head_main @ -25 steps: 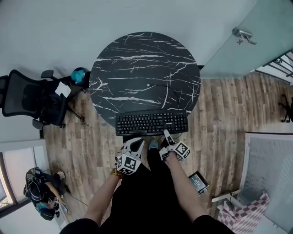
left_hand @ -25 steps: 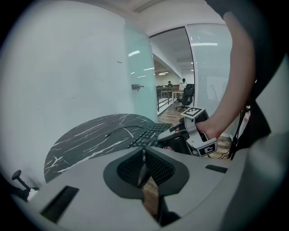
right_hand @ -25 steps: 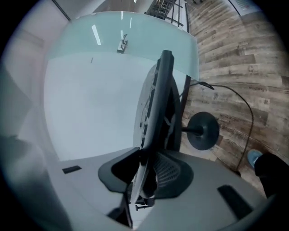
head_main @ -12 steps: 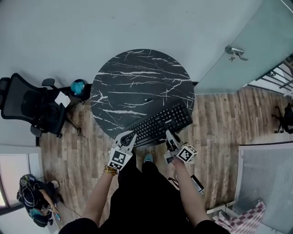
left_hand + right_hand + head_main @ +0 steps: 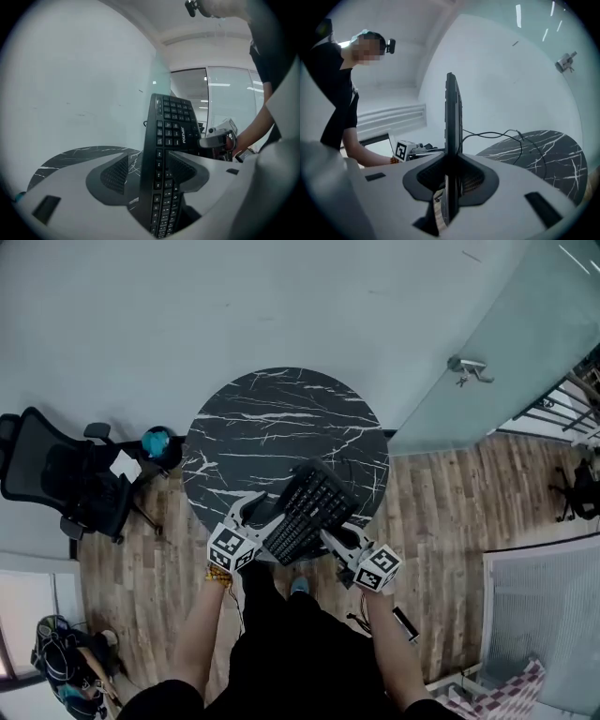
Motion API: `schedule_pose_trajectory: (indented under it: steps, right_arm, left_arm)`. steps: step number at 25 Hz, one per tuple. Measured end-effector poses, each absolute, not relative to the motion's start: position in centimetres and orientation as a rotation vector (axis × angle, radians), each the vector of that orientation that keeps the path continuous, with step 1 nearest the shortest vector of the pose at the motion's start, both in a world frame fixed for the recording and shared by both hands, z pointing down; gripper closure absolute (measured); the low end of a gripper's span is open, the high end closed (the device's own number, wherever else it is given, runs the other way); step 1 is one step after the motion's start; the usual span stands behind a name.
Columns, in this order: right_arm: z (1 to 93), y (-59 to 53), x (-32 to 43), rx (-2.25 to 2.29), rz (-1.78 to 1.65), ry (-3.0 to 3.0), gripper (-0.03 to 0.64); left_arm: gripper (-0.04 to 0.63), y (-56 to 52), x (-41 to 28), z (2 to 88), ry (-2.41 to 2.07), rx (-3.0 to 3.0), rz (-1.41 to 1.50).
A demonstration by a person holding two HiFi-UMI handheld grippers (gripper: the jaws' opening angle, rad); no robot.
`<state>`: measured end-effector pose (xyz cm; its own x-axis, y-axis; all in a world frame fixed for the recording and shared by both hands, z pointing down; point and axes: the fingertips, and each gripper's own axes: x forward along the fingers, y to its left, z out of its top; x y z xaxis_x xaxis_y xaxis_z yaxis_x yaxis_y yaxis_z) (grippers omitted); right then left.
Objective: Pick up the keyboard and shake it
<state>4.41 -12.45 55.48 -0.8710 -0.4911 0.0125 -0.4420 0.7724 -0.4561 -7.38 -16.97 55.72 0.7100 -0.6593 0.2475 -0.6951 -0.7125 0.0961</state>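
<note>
The black keyboard (image 5: 309, 512) is held in the air over the near edge of the round black marble table (image 5: 281, 427), tilted steeply with its right end low. My right gripper (image 5: 339, 538) is shut on that end; in the right gripper view the keyboard (image 5: 452, 112) stands edge-on, pinched between the pads. My left gripper (image 5: 262, 519) is at the other end. Its jaws have just been opening. The keyboard (image 5: 171, 140) stands between them, against the right pad and clear of the left pad (image 5: 115, 171). The keyboard's cable (image 5: 497, 136) trails onto the table.
A black office chair (image 5: 66, 484) and a blue ball (image 5: 156, 442) stand left of the table. A glass door with a handle (image 5: 464, 367) is at the back right. A small device (image 5: 405, 620) lies on the wood floor by my right arm.
The keyboard has come up off the table's near edge and swung from flat and level to a steep tilt. Both grippers have risen with it, and the right one has rolled.
</note>
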Motion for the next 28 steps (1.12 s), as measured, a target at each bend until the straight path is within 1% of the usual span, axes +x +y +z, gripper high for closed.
schedule_pose_trajectory:
  steps: [3, 7, 13, 15, 17, 19, 21, 23, 24, 26, 28]
  right_arm:
    - [54.7, -11.7, 3.1, -0.658, -0.605, 2.953, 0.529]
    - [54.2, -10.5, 2.3, -0.488, -0.579, 3.062, 0.528]
    - [54.3, -8.4, 0.7, -0.234, -0.504, 3.237, 0.529]
    - [55.2, -8.3, 0.5, -0.236, -0.471, 3.286, 0.532]
    - [55.7, -8.5, 0.6, -0.256, -0.471, 3.281, 0.532]
    - [54.9, -8.8, 0.9, -0.259, -0.473, 3.231, 0.529]
    - [52.8, -9.2, 1.3, -0.254, -0.463, 3.167, 0.509]
    - [50.9, -9.2, 2.0, -0.249, -0.453, 3.122, 0.415]
    - [50.2, -9.0, 2.4, -0.239, -0.450, 3.117, 0.397]
    - [49.2, -8.3, 2.6, -0.180, -0.440, 3.130, 0.376]
    - [48.2, -6.9, 1.7, -0.067, -0.402, 3.160, 0.367]
  left_arm:
    - [0.314, -17.1, -6.9, 56.4, -0.909, 2.750, 0.300]
    - [0.313, -15.0, -6.5, 54.3, -0.588, 2.766, 0.129]
    - [0.312, -12.4, -5.8, 52.2, -0.407, 2.763, 0.023]
    - [0.396, -11.0, -5.0, 52.9, -0.306, 2.781, 0.087]
    - [0.455, -9.6, -4.4, 53.3, -0.249, 2.802, 0.142]
    - [0.510, -8.9, -4.1, 52.2, -0.235, 2.813, 0.115]
    - [0.523, -8.7, -4.3, 50.0, -0.235, 2.805, 0.011]
    - [0.523, -8.3, -4.9, 47.4, -0.223, 2.796, -0.127]
    - [0.523, -8.2, -5.4, 46.2, -0.215, 2.791, -0.194]
    - [0.523, -8.1, -6.1, 43.6, -0.192, 2.789, -0.297]
    - [0.524, -7.6, -5.8, 41.5, -0.143, 2.818, -0.320]
